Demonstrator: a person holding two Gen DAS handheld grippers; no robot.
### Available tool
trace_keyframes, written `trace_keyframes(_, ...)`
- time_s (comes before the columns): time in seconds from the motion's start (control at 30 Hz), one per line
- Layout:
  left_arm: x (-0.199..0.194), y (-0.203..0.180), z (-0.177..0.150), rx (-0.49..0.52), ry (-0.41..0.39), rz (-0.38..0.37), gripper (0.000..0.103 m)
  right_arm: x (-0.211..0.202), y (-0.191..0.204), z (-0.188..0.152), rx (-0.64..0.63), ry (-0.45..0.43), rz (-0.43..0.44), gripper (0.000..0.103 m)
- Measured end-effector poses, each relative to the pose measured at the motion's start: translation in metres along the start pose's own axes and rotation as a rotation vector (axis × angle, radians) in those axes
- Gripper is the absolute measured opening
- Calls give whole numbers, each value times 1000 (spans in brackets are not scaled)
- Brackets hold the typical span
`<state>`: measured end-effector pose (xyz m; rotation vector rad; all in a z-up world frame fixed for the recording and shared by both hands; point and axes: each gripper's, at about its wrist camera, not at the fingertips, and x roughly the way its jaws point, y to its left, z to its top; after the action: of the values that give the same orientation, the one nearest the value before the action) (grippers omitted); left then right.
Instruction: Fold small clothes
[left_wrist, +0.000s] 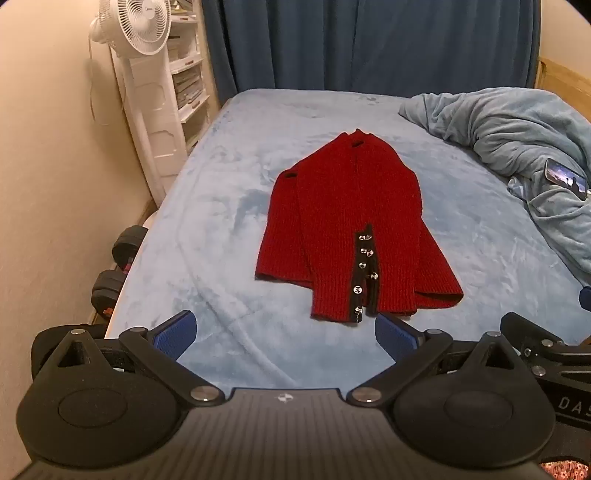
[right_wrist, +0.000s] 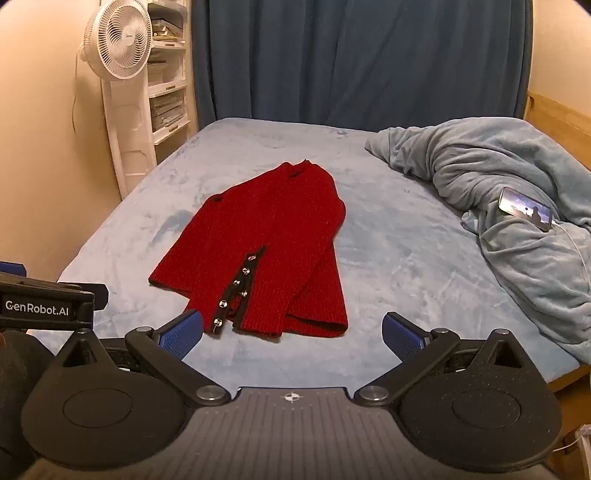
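Note:
A small red knit cardigan (left_wrist: 351, 221) with a black button placket and silver buttons lies flat on the light blue bed (left_wrist: 229, 206), its sleeves folded in over the body. It also shows in the right wrist view (right_wrist: 266, 251). My left gripper (left_wrist: 285, 332) is open and empty, hovering just short of the cardigan's near hem. My right gripper (right_wrist: 293, 334) is open and empty, near the hem's right side. The left gripper's body (right_wrist: 44, 306) shows at the left of the right wrist view.
A crumpled blue blanket (right_wrist: 498, 192) lies on the right of the bed with a phone (right_wrist: 526, 213) on it. A white fan (right_wrist: 118, 74) and shelves stand at the left wall. Dumbbells (left_wrist: 118, 266) lie on the floor left. Blue curtains (right_wrist: 351, 59) hang behind.

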<state>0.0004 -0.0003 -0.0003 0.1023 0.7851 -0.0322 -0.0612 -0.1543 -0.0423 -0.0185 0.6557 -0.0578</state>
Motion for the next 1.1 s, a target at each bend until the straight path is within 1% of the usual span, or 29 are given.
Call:
trace_keyframes(0.2, 0, 1, 0, -4, 13, -15, 103, 1, 0, -4, 6, 0, 6, 102)
trace_keyframes(0.4, 2, 3, 0, -5, 10, -10, 103, -3, 6, 5, -9, 2, 4, 102)
trace_keyframes(0.43, 4, 3, 0, -3, 11, -9, 103, -1, 2, -1, -11, -3, 9, 102)
trace_keyframes(1.1, 4, 1, -4, 1, 20, -7, 103, 3, 5, -5, -13, 5, 6, 102)
